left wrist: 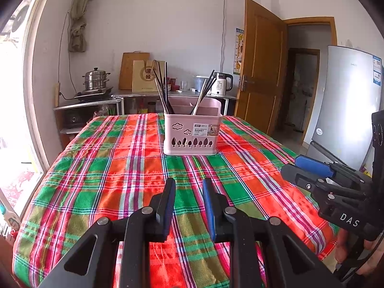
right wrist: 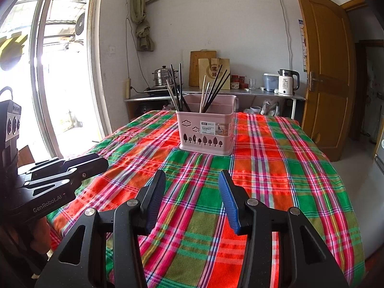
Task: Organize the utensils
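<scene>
A pink utensil basket point(left wrist: 192, 134) stands on the plaid tablecloth point(left wrist: 120, 180) toward the far side. It also shows in the right wrist view point(right wrist: 206, 132). Several chopsticks, dark and pale, stand in two bunches inside it: a left bunch point(left wrist: 162, 88) and a right bunch point(left wrist: 205, 91). My left gripper point(left wrist: 188, 187) is open and empty, low over the cloth in front of the basket. My right gripper point(right wrist: 192, 180) is open wider and empty, also short of the basket. Each gripper shows at the edge of the other's view: the right one point(left wrist: 312, 168), the left one point(right wrist: 72, 165).
Behind the table a metal counter point(right wrist: 240, 92) holds a steamer pot point(left wrist: 96, 79), a kettle point(right wrist: 288, 82), jars and a cutting board. A wooden door point(right wrist: 328, 72) stands open at right, a fridge point(left wrist: 348, 100) beyond it, a large window point(right wrist: 48, 72) at left.
</scene>
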`<move>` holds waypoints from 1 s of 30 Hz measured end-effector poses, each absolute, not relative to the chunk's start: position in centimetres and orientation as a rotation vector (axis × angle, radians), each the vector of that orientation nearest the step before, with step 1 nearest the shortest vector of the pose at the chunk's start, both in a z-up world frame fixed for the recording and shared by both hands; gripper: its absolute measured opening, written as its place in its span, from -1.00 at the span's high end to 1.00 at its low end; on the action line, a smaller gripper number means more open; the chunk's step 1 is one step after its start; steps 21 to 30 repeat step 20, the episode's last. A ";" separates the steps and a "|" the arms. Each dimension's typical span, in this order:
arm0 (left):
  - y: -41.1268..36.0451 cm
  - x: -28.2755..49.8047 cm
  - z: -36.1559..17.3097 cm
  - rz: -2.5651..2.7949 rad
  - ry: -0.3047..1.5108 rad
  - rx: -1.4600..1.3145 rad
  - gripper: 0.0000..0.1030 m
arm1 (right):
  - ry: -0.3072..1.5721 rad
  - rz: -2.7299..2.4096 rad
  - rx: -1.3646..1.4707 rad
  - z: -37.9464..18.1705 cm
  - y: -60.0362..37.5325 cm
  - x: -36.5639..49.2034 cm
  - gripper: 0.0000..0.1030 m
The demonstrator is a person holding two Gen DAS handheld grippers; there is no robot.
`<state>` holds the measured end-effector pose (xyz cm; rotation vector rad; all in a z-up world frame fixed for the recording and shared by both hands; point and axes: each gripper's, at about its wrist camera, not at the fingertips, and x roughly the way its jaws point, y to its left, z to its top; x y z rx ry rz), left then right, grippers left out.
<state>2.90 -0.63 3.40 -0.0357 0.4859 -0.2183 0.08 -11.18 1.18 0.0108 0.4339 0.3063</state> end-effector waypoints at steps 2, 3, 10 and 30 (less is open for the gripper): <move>-0.6 2.9 3.4 -0.221 0.486 -0.037 0.56 | 0.434 0.306 0.011 1.2 -11.2 0.1 0.09; -0.6 2.9 3.4 -0.220 0.485 -0.036 0.56 | 0.435 0.306 0.011 1.2 -11.2 0.1 0.09; -0.5 3.0 3.3 -0.213 0.493 -0.043 0.56 | 0.434 0.305 0.010 1.2 -11.3 0.1 0.09; -0.8 2.9 3.2 -0.220 0.486 -0.042 0.56 | 0.435 0.304 0.010 1.1 -11.3 0.0 0.09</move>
